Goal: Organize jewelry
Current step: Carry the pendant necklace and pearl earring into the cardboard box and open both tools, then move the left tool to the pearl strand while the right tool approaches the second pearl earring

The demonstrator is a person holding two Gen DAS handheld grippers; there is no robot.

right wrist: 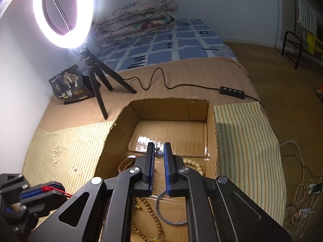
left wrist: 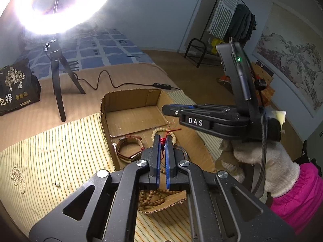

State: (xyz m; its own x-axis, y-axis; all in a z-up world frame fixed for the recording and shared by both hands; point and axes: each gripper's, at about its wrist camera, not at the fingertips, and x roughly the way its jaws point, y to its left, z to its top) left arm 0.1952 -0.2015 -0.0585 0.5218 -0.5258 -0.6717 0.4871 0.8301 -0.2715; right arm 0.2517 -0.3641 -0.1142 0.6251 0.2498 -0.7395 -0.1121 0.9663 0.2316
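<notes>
My left gripper (left wrist: 162, 139) is shut on a red cord (left wrist: 164, 139) and hangs over the open cardboard box (left wrist: 129, 98). In the box lie a brown-strap watch (left wrist: 129, 147), a pale bead bracelet (left wrist: 161, 130) and a brown bead string (left wrist: 151, 198). My right gripper (right wrist: 159, 148) is over the box, its jaws slightly apart around a small grey pendant (right wrist: 158, 154) that hangs by the left finger. Below it lie a blue-grey bangle (right wrist: 171, 208), pale beads (right wrist: 194, 164) and brown beads (right wrist: 149, 211). A pearl necklace (left wrist: 18, 178) and a loose pearl (left wrist: 57, 185) lie on the striped cloth.
The box sits on a striped yellow cloth (right wrist: 246, 137) on a bed. A ring light on a tripod (right wrist: 101, 84), its cable and controller (right wrist: 232, 90), and a black snack bag (right wrist: 69, 84) stand behind. A folded quilt (right wrist: 137, 18) lies further back.
</notes>
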